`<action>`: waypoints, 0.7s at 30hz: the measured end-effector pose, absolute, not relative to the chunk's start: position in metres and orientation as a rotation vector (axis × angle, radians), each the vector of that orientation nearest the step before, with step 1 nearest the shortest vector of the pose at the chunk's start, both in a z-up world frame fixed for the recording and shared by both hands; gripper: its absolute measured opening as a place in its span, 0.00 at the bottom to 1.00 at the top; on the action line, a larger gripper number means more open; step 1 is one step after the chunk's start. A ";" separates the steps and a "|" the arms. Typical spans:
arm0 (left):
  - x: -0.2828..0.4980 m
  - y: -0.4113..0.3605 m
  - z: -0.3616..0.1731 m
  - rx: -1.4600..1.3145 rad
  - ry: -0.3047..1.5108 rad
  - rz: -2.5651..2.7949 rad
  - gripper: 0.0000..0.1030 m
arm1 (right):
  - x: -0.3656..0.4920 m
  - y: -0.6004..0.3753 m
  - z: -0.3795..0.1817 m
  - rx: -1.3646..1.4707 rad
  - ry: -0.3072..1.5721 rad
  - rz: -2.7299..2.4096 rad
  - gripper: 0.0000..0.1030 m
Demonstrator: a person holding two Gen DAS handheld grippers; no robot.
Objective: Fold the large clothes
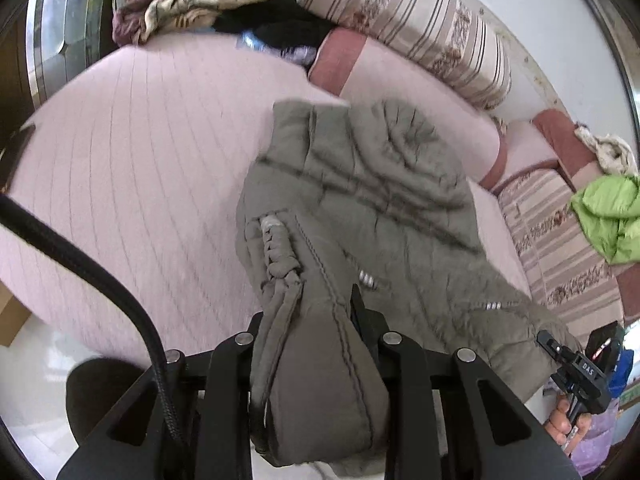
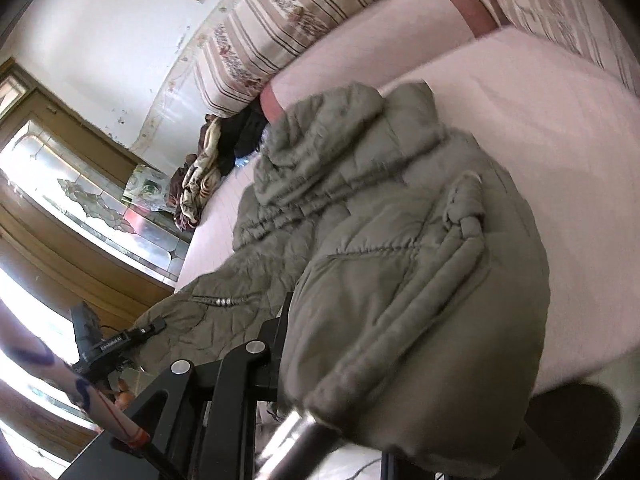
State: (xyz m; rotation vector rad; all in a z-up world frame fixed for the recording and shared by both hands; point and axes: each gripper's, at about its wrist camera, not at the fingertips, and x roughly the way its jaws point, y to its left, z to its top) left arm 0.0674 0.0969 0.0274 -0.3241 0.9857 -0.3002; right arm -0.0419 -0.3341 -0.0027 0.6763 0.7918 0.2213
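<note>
An olive quilted padded jacket point(image 1: 372, 196) lies across the pink bed point(image 1: 132, 152), its lower part hanging toward me. My left gripper point(image 1: 312, 320) is shut on a bunched end of the jacket, with a knitted cuff beside the fingers. My right gripper point(image 2: 360, 344) is shut on another bulky part of the jacket point(image 2: 384, 216), which drapes over and hides its right finger. The right gripper also shows in the left wrist view point(image 1: 576, 364), held by a hand at the jacket's lower edge. The left gripper shows in the right wrist view point(image 2: 116, 340) at the jacket's far edge.
Striped floral cushions point(image 1: 420, 24) line the wall behind the bed. A pile of brown, cream and black clothes point(image 1: 208, 4) lies at the bed's far corner. A lime-green garment point(image 1: 608, 216) lies on the striped bench at right. A wooden glass-paneled door point(image 2: 88, 204) stands left.
</note>
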 end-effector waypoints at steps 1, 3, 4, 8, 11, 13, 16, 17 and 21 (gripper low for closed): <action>0.071 0.097 0.031 -0.326 0.977 -0.297 0.25 | -0.033 -0.333 0.004 0.662 0.784 0.221 0.21; 0.086 0.095 0.040 -0.321 0.959 -0.286 0.25 | -0.017 -0.333 0.015 0.642 0.769 0.219 0.21; 0.090 0.094 0.043 -0.316 0.951 -0.283 0.25 | -0.009 -0.333 0.021 0.632 0.760 0.218 0.21; 0.118 0.085 0.064 -0.290 0.911 -0.272 0.25 | 0.026 -0.334 0.038 0.622 0.729 0.197 0.21; 0.146 0.076 0.078 -0.257 0.879 -0.246 0.25 | 0.057 -0.334 0.049 0.610 0.711 0.169 0.21; 0.167 0.069 0.085 -0.234 0.865 -0.228 0.25 | 0.077 -0.334 0.055 0.590 0.706 0.149 0.21; 0.203 0.061 0.090 -0.229 0.870 -0.205 0.25 | 0.112 -0.334 0.062 0.557 0.708 0.110 0.22; 0.218 0.057 0.091 -0.228 0.870 -0.194 0.25 | 0.120 -0.336 0.063 0.555 0.710 0.102 0.22; 0.274 0.044 0.089 -0.208 0.878 -0.149 0.25 | 0.179 -0.347 0.062 0.557 0.728 0.063 0.22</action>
